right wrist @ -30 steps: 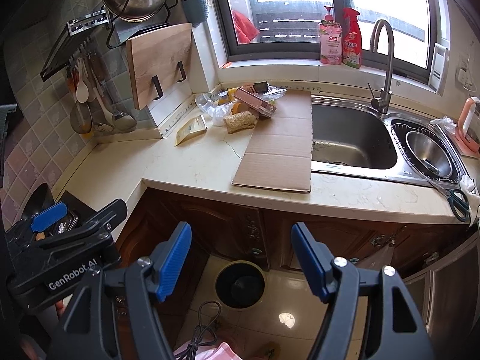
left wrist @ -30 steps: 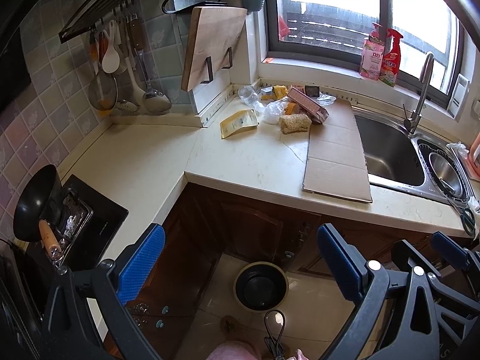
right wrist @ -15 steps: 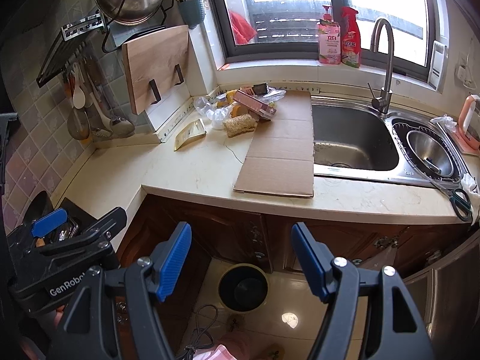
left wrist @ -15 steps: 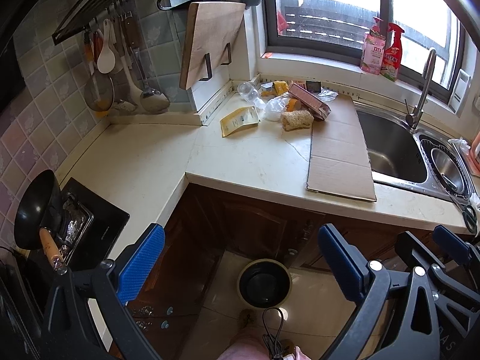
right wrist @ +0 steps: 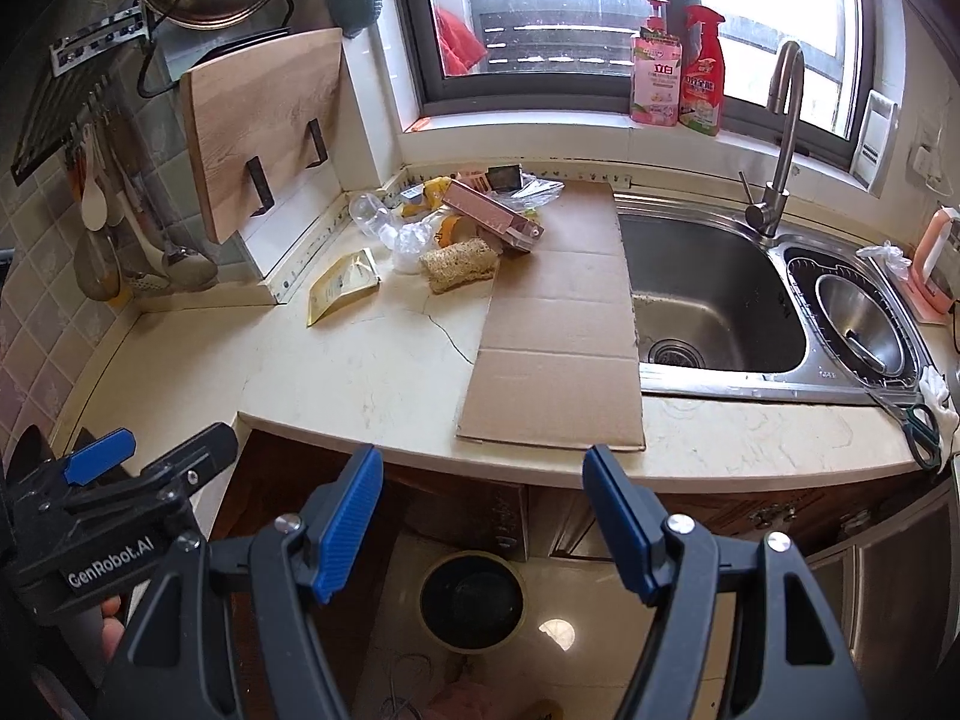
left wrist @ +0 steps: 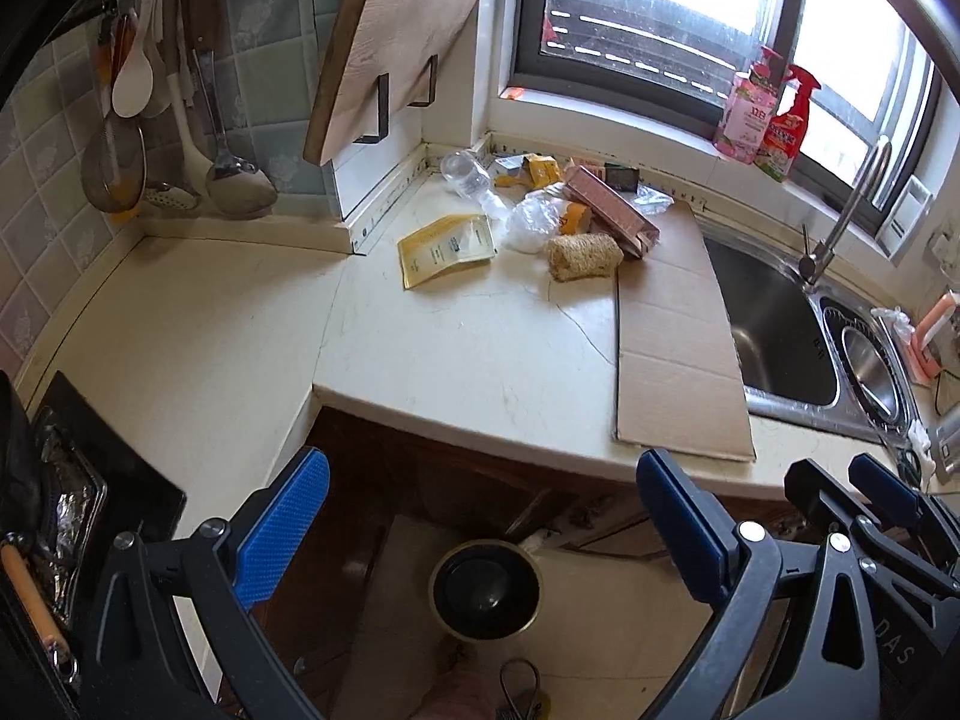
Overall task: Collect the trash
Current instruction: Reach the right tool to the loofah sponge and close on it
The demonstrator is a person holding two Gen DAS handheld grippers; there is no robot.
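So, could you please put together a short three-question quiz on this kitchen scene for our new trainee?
1. True or false: the flat brown cardboard sheet lies in the steel sink basin.
2. Which sits nearest the yellow paper pouch: A, green-handled scissors; B, beige fibrous loofah scrubber; C, red spray bottle?
3. Fill in: the round black trash bin stands on the ____.

Key: 1 false, it lies on the counter beside the sink; 2 B; 3 floor.
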